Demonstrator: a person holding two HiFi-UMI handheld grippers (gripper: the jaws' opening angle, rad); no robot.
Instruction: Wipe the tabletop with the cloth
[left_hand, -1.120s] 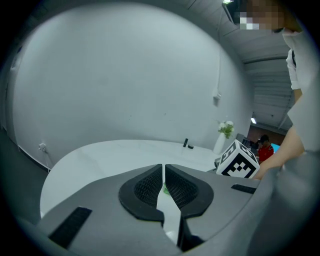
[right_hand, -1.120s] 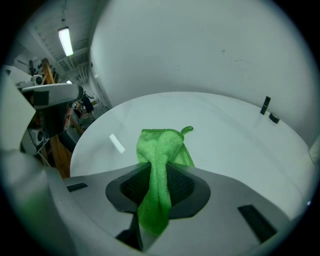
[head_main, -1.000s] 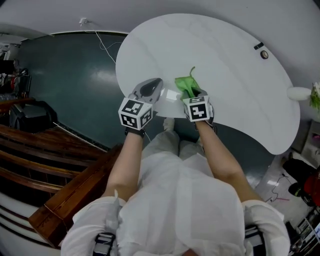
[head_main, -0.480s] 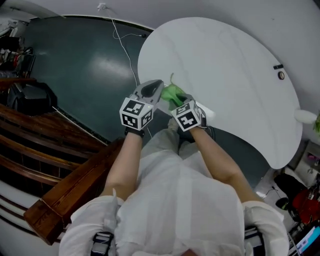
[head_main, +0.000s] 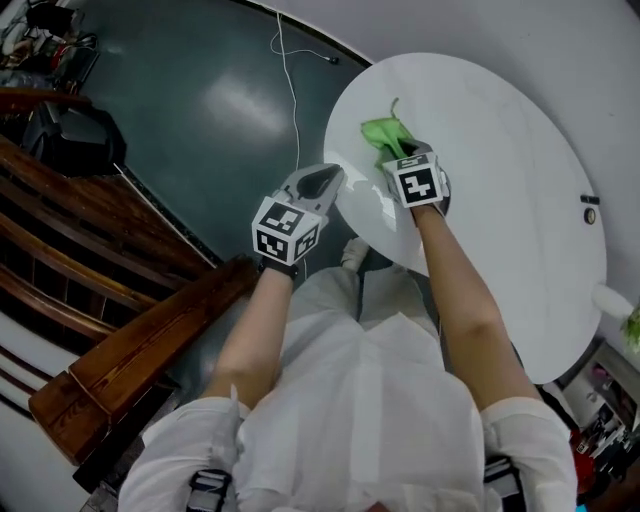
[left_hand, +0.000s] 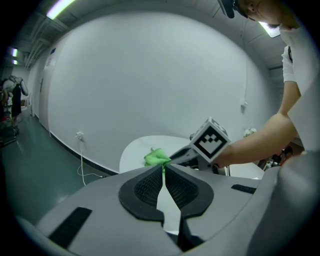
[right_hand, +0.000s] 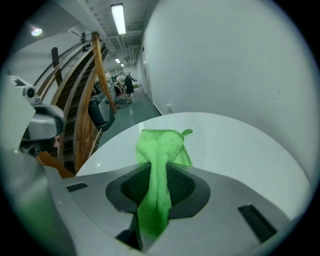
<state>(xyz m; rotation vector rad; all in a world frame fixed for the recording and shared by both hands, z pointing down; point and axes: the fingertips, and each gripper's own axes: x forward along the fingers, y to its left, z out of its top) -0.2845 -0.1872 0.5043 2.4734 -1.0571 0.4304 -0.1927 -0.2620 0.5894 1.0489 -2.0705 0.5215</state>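
Note:
A green cloth (head_main: 381, 134) lies on the white oval tabletop (head_main: 500, 150) near its left end, pinched by my right gripper (head_main: 405, 157), which is shut on it. In the right gripper view the cloth (right_hand: 159, 160) spreads flat ahead of the jaws on the tabletop (right_hand: 235, 145) and hangs bunched between them. My left gripper (head_main: 327, 180) hovers at the table's left edge, off the surface, its jaws shut on nothing. From the left gripper view, the left gripper (left_hand: 164, 169) points toward the cloth (left_hand: 157, 158) and the right gripper's marker cube (left_hand: 212, 140).
A dark green floor (head_main: 200, 100) lies left of the table, with a white cable (head_main: 290, 70) running across it. Wooden stair rails (head_main: 130, 300) stand to my left. A small round fitting (head_main: 591, 214) sits on the table's far right side.
My right gripper has pushed the cloth forward onto the table, away from the left gripper. The head view has swung, so the table now sits farther right.

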